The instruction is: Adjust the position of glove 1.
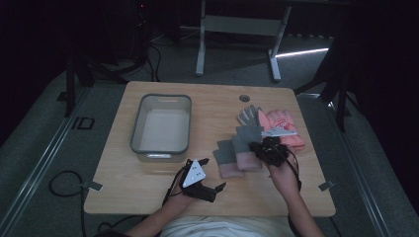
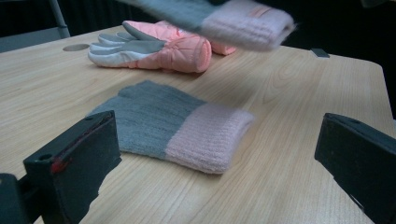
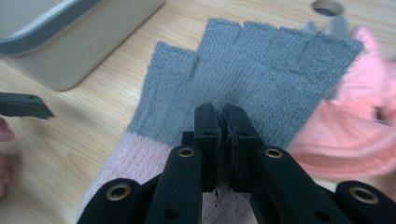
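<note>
Two grey knit gloves with pink cuffs are in play. One knit glove (image 1: 228,157) (image 2: 173,123) lies flat on the wooden table. My right gripper (image 1: 264,148) (image 3: 223,121) is shut on the other knit glove (image 1: 247,140) (image 3: 252,60) near its cuff and holds it a little above the table; it appears blurred as the held glove (image 2: 243,18) in the left gripper view. My left gripper (image 1: 212,174) (image 2: 224,144) stands open near the table's front edge, jaws wide, facing the lying glove from a short distance.
A pair of padded pink gloves (image 1: 284,126) (image 2: 159,44) (image 3: 355,126) lies right of the knit ones. A grey bin (image 1: 162,126) (image 3: 70,42) with nothing inside stands at the left. A round cable hole (image 1: 245,98) is near the far edge.
</note>
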`<state>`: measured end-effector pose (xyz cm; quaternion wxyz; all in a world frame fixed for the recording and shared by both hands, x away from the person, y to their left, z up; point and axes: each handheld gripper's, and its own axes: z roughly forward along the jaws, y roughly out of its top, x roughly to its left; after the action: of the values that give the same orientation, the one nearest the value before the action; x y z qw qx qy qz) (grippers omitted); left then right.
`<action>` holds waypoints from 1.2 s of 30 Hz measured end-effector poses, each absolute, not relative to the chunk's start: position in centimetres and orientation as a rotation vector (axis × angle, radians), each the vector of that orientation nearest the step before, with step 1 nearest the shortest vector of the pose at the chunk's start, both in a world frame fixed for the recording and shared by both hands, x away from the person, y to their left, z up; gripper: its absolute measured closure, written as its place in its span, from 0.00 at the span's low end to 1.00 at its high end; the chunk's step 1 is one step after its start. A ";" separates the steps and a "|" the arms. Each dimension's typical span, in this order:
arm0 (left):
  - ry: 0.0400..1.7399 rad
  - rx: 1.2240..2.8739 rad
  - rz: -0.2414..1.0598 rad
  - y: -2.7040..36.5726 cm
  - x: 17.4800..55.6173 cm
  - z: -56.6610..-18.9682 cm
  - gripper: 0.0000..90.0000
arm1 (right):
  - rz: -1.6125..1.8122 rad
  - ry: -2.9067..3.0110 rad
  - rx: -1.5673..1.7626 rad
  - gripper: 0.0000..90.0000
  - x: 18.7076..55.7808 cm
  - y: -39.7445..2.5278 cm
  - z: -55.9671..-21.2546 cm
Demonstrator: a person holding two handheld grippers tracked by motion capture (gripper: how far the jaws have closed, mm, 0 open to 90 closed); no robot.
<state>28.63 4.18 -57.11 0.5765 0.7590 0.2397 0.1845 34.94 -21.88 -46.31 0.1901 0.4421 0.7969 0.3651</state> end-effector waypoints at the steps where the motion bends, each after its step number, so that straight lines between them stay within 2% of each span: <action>1: 0.562 1.777 0.432 4.2 28.6 -57.1 0.00 | 1.028 2.248 1.238 0.94 35.0 -21.4 -46.4; 14: 0.559 1.778 0.428 4.2 28.7 -57.1 0.00 | 0.989 2.336 1.211 0.94 35.7 -17.6 -49.4; 25: 0.548 1.780 0.426 4.2 28.6 -57.1 0.00 | 0.917 2.389 1.268 0.94 36.5 -17.3 -52.5; 36: 0.546 1.779 0.422 4.3 28.7 -57.1 0.00 | 0.927 2.385 1.283 0.93 36.7 -17.3 -53.2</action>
<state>28.66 4.26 -57.11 0.5783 0.7606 0.2335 0.1802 36.70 -17.32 -53.24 0.1389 0.4438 0.8252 0.3208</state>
